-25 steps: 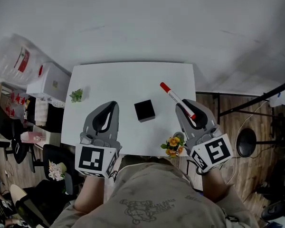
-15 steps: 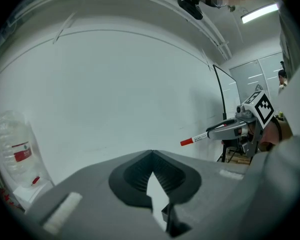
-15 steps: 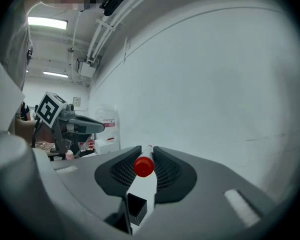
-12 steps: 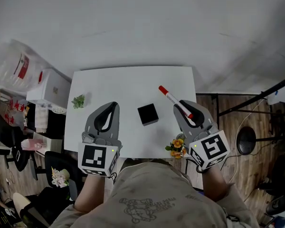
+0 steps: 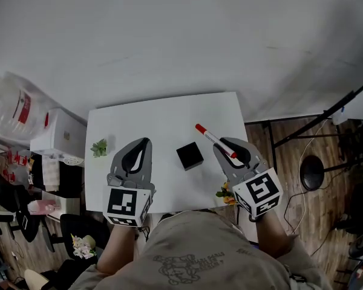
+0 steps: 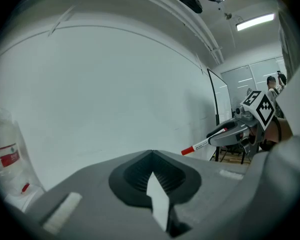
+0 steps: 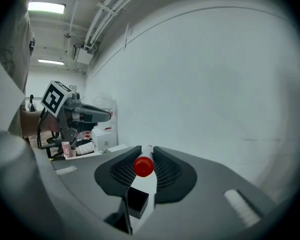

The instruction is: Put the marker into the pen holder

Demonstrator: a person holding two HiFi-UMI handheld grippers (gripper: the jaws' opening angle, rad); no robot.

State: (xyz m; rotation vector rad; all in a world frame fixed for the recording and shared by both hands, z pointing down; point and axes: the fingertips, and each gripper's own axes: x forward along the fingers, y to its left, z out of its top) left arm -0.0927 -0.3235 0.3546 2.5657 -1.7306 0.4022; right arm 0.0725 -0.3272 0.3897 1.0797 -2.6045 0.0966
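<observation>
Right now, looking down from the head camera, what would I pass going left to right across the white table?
Small green plant → left tongs → black pen holder → marker, gripped in the right tongs.

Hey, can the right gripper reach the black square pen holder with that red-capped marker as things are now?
Probably yes. The right gripper, shut on the red-capped white marker, hangs just right of the black square pen holder; only white table shows between them.
</observation>
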